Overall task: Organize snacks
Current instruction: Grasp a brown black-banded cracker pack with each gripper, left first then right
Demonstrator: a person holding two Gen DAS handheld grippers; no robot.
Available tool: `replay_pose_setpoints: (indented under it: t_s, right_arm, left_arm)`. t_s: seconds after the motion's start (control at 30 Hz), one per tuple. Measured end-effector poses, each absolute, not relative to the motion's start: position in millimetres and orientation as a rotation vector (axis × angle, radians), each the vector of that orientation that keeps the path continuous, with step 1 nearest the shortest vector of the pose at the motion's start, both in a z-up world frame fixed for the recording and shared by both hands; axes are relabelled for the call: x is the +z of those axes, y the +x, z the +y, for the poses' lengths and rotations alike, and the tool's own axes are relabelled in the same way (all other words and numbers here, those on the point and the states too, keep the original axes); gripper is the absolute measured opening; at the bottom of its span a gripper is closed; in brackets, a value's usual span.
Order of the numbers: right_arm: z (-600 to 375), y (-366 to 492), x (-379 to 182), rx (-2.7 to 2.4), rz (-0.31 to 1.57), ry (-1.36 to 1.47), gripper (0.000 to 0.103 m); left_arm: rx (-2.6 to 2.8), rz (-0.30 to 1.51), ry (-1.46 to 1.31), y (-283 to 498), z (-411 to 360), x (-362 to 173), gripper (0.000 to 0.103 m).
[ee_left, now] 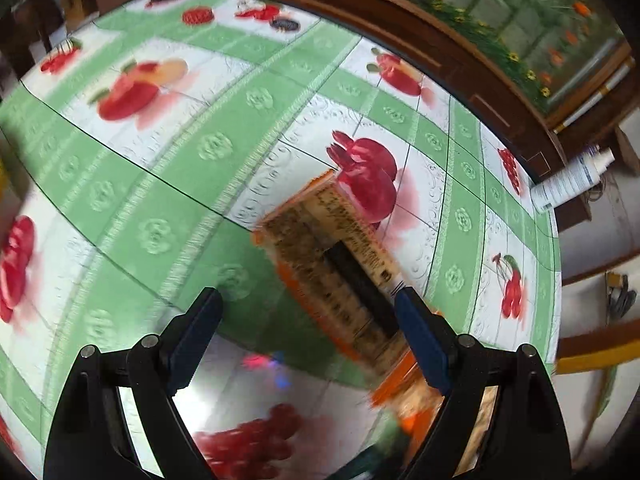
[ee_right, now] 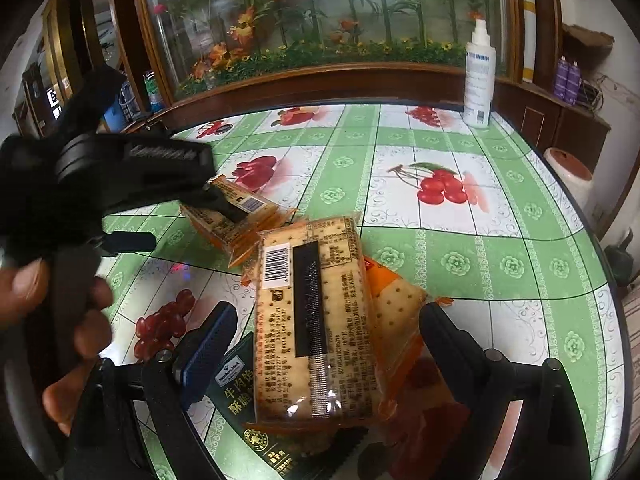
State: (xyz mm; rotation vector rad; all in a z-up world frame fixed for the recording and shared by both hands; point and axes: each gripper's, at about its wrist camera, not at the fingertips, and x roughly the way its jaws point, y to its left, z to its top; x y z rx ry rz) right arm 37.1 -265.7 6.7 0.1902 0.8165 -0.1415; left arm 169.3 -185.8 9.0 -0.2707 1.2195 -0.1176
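Blurred in the left wrist view, an orange cracker packet (ee_left: pixel 332 264) lies on the tablecloth. My left gripper (ee_left: pixel 308 308) is open above it, its right finger over the packet's edge and its left finger well apart. The right wrist view shows that packet (ee_right: pixel 240 216) under the left gripper (ee_right: pixel 188 226), which a hand (ee_right: pixel 80 320) holds. My right gripper (ee_right: pixel 326 332) stands open around a second cracker packet (ee_right: pixel 316 320), pads clear of it. That one rests on a third orange packet (ee_right: pixel 396 312) and a dark green snack packet (ee_right: pixel 240 400).
The round table (ee_right: pixel 500 248) has a green and white fruit-print cloth. A white spray bottle (ee_right: pixel 478 76) stands at its far edge, also seen from the left wrist (ee_left: pixel 568 184). A wooden cabinet with a flower display (ee_right: pixel 320 20) runs behind the table.
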Motion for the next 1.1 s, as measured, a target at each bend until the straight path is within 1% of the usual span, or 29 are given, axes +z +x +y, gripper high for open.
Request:
replay_pose_setpoints:
  t_s: [0.23,0.37,0.4,0.43,0.47,0.5,0.53,0.7,0.77,0.8,0.83,0.87,0.9,0.93,1.1]
  right_arm:
    - [-286.7,35.6,2.0,-0.163,0.831,0.286,0.094]
    - [-284.8,36.1,2.3,-0.153,0.832,0.278,0.094]
    - [-284.6,36.5,2.5,-0.152,0.833,0.276,0.094]
    - [-285.0,36.6,2.9,-0.147,0.831,0.279,0.094]
    - [-283.9,35.0,3.0,-0.146,0.829,0.28,0.094]
    - [-283.3,34.9,2.9,-0.145,0.829,0.278,0.094]
    - [-282.6,35.3,2.9,-0.143,0.83,0.274,0.094]
    - [-279.3,35.1,3.4,-0.12,0.832,0.263,0.093]
    - [-278.7,35.2,3.1,-0.114,0.834,0.258,0.091]
    - [-276.9,35.4,3.5,-0.116,0.837,0.246,0.09]
    - [-275.5,35.7,3.5,-0.117,0.839,0.238,0.09]
    - [-273.5,36.3,3.8,-0.12,0.84,0.227,0.09]
    - [-271.1,36.7,4.3,-0.125,0.841,0.211,0.09]
    - [-268.1,37.4,5.2,-0.134,0.84,0.19,0.09]
    - [-258.7,39.9,7.1,-0.14,0.836,0.134,0.089]
  left_arm:
    - [-0.127,1.241,-0.148,188.5,-213.9,13.8,0.089]
    - [-0.125,1.235,-0.071,197.0,-218.8,10.6,0.09]
    - [-0.126,1.232,-0.053,199.2,-220.9,9.7,0.092]
    - [-0.134,1.229,-0.015,199.5,-225.0,7.0,0.098]
    - [-0.147,1.229,0.018,199.7,-228.9,4.6,0.101]
    - [-0.158,1.219,0.07,196.8,-233.1,1.4,0.103]
    - [-0.163,1.204,0.12,193.2,-236.0,-0.3,0.103]
    - [-0.259,1.133,0.173,166.0,-216.6,-2.4,0.103]
    - [-0.285,1.098,0.19,156.2,-203.1,-2.0,0.096]
    - [-0.304,1.087,0.182,150.4,-193.2,-0.9,0.087]
    - [-0.317,1.073,0.19,141.7,-180.7,1.9,0.071]
    - [-0.331,1.068,0.192,136.5,-172.2,2.5,0.067]
    - [-0.353,1.061,0.187,132.9,-165.4,4.9,0.057]
    - [-0.356,1.058,0.197,123.9,-151.7,5.3,0.055]
    - [-0.375,1.041,0.207,92.9,-109.4,4.1,0.054]
